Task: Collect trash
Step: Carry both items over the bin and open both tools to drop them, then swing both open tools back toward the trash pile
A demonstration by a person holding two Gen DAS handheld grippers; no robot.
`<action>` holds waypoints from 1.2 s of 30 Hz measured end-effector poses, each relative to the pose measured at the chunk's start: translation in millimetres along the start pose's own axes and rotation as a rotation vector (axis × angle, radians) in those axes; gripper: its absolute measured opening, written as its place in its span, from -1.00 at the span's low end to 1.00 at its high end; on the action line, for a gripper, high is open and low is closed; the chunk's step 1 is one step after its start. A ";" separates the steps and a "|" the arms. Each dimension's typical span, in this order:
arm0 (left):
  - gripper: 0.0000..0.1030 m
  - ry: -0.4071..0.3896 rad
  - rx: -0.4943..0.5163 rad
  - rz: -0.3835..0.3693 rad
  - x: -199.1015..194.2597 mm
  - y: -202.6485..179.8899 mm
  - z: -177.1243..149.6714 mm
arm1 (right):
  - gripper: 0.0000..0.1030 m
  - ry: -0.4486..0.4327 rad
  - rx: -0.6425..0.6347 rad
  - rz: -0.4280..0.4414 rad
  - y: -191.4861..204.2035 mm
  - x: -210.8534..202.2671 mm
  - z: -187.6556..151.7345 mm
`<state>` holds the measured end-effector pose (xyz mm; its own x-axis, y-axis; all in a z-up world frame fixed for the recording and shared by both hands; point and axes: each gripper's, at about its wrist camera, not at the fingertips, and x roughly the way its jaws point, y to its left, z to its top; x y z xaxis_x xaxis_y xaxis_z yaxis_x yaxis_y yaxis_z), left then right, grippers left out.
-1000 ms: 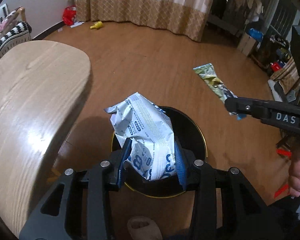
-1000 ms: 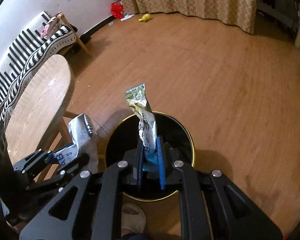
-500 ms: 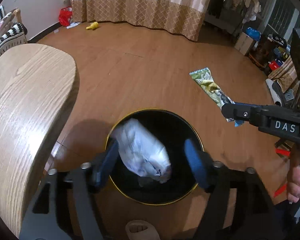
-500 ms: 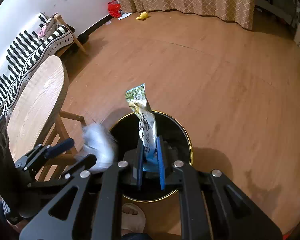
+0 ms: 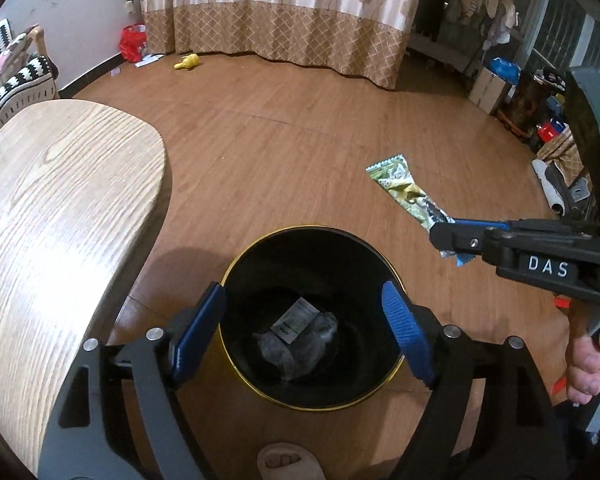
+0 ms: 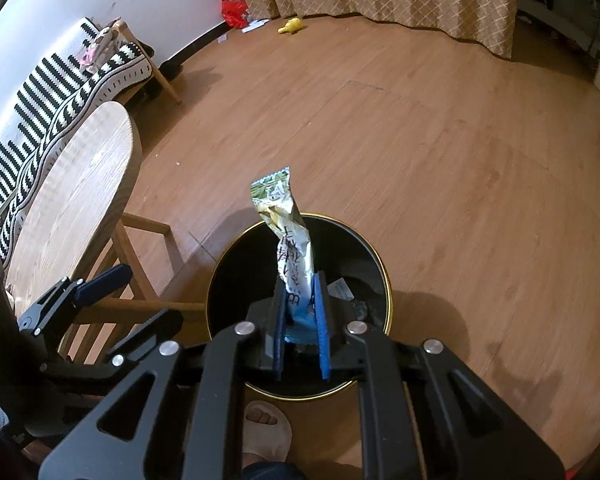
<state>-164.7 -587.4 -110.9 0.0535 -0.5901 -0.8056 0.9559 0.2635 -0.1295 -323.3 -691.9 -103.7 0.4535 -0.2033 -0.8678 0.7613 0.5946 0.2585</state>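
Right gripper point(image 6: 302, 336) pinched wrapper point(image 6: 290, 240) upright over bin point(image 6: 386, 280); left gripper point(image 5: 304, 332) was opening, nothing between jaws.

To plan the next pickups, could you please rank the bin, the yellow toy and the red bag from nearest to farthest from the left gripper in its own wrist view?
1. Bin, directly below the left gripper.
2. Yellow toy, far left by the curtain.
3. Red bag, just beyond, against the wall.

Fingers point(image 6: 323, 312) hide the wrapper's point(image 6: 294, 248) lower end.
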 end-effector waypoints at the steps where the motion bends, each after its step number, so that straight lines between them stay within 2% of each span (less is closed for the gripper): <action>1: 0.53 0.000 -0.002 0.000 -0.3 0.3 0.1 | -0.69 0.004 -0.001 0.009 -0.6 1.6 1.1; 2: 0.53 -0.001 -0.002 -0.001 -1.0 1.9 -0.9 | -0.63 0.008 -0.002 0.015 -0.1 2.3 1.0; 3: 0.53 -0.001 -0.003 -0.001 -1.3 2.1 -1.0 | -0.42 0.010 -0.004 0.017 0.2 3.1 1.3; 4: 0.53 -0.001 -0.003 -0.001 -1.3 2.1 -1.0 | -0.09 0.005 -0.007 0.015 0.8 2.5 1.7; 6: 0.53 0.000 -0.002 -0.002 -1.4 2.2 -1.0 | 0.19 -0.016 -0.016 0.019 3.2 -0.7 1.8; 12: 0.54 -0.001 -0.003 0.000 -2.1 1.7 -0.4 | 0.19 -0.020 -0.027 0.026 5.3 -0.9 -0.3; 15: 0.63 -0.015 -0.007 0.005 -10.2 3.3 -1.0 | 0.19 -0.034 -0.016 0.023 5.1 -3.8 0.7; 17: 0.66 -0.033 -0.015 0.003 -23.1 5.9 -2.4 | 0.25 -0.067 0.004 0.024 4.4 -10.6 2.2; 19: 0.77 -0.066 -0.032 -0.007 -44.1 13.1 -1.7 | 0.34 -0.109 0.028 0.030 5.6 -19.3 4.3; 23: 0.82 -0.148 -0.063 0.031 -94.3 39.1 -8.2 | 0.36 -0.155 0.044 0.055 19.4 -29.7 8.5; 27: 0.86 -0.214 -0.156 0.140 -154.9 94.7 -32.8 | 0.36 -0.157 -0.003 0.109 66.7 -26.8 15.1; 28: 0.86 -0.216 -0.175 0.169 -164.5 105.9 -39.5 | 0.36 -0.149 -0.030 0.133 87.3 -24.5 16.5; 33: 0.86 -0.259 -0.289 0.405 -240.4 181.1 -97.0 | 0.36 -0.117 -0.187 0.255 194.0 -22.0 11.2; 36: 0.86 -0.285 -0.377 0.490 -284.8 220.0 -137.8 | 0.36 -0.096 -0.307 0.312 262.5 -23.2 -5.1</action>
<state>-9.4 -256.1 10.3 0.5781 -0.4993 -0.6454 0.6387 0.7691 -0.0228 -136.3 -527.1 -17.9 0.6919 -0.0403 -0.7209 0.4150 0.8392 0.3514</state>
